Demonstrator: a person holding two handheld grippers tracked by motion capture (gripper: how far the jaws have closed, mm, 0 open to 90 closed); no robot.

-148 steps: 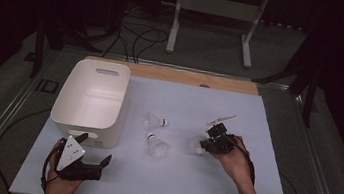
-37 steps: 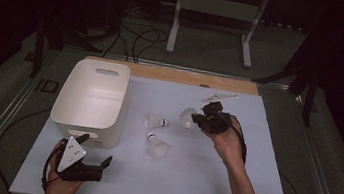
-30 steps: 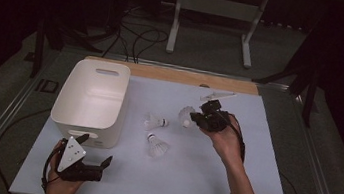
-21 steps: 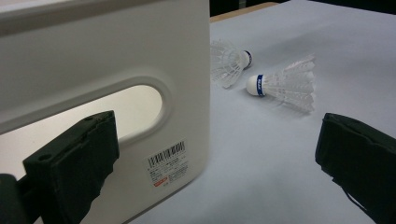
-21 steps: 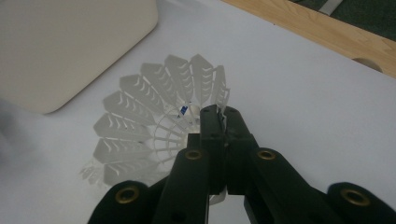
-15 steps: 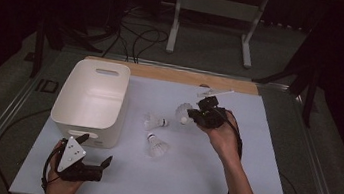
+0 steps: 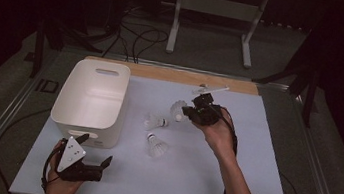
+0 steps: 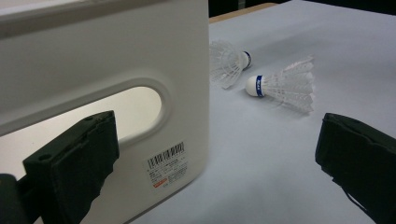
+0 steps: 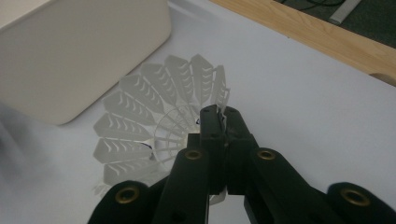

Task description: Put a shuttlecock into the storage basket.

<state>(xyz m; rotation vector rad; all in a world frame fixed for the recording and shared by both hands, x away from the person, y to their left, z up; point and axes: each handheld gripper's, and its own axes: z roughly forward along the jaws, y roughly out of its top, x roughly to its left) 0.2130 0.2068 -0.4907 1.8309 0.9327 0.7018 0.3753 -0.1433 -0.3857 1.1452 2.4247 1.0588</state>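
High view is showing the right gripper (image 7: 189, 113) pinching a white feathered shuttlecock (image 7: 178, 110), while the white plastic bin (image 7: 90, 97) is lying probably just to its left

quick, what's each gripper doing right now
left gripper: open, holding nothing, beside the white bin.
right gripper: shut on the feather skirt of a shuttlecock.

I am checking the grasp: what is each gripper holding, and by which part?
The right gripper pinches a shuttlecock by its feather skirt's rim. The left gripper holds nothing.
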